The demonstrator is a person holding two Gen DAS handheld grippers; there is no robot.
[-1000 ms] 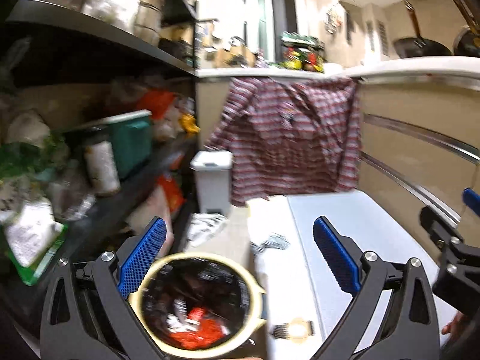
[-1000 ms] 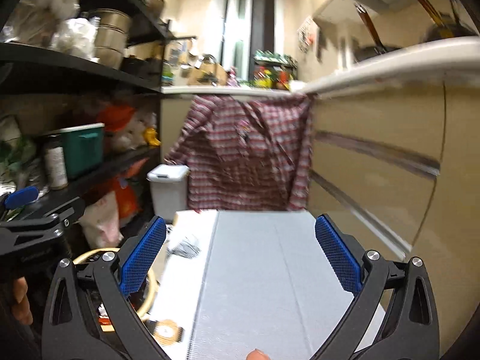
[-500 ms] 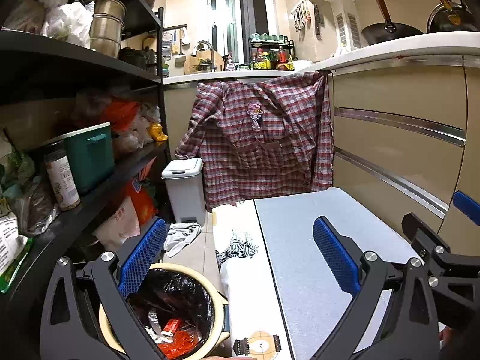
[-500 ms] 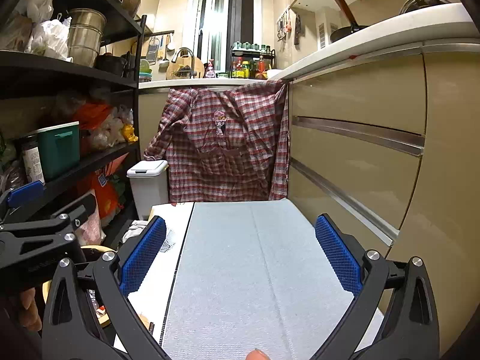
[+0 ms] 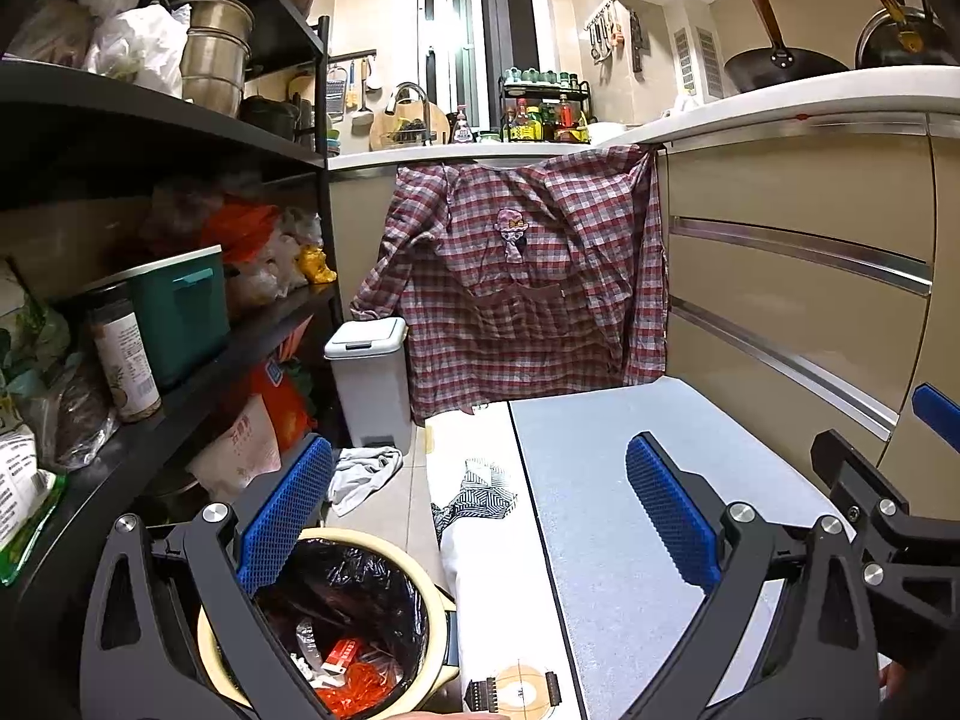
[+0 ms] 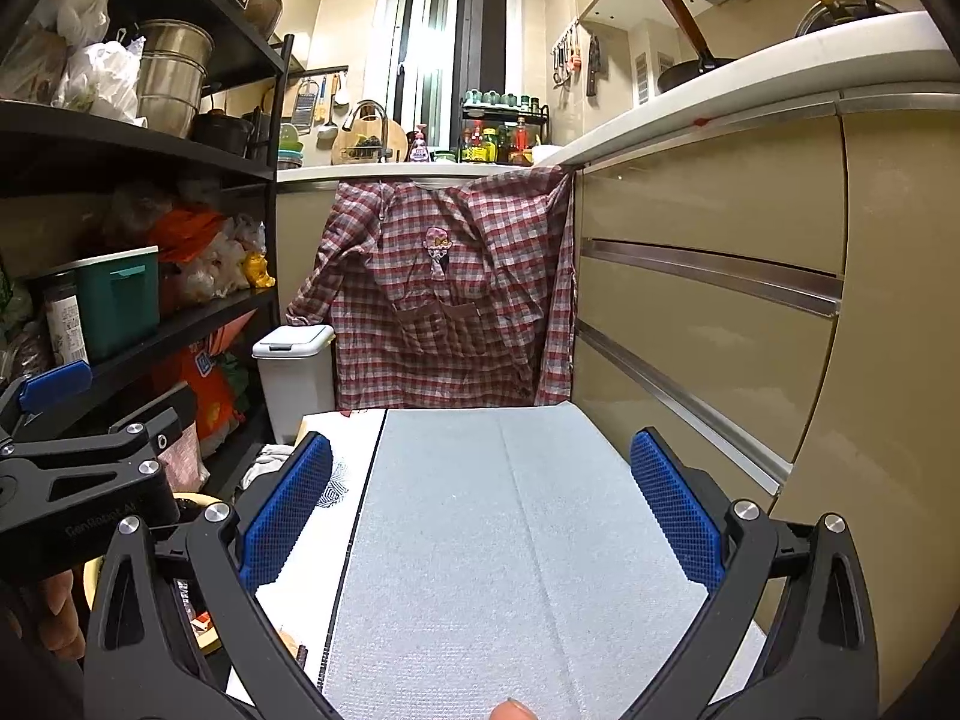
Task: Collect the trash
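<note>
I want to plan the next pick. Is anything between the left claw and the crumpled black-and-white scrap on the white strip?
Nothing visible blocks it. The left claw is open, and the scrap lies ahead between its fingers on the white strip. The bin sits lower left, off that path.

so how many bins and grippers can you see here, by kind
open bins lined with a black bag: 1, beside the table
lidded white pedal bins: 1, by the hanging checked shirt
grippers: 2, left gripper and right gripper, both open and empty
total: 4
</note>
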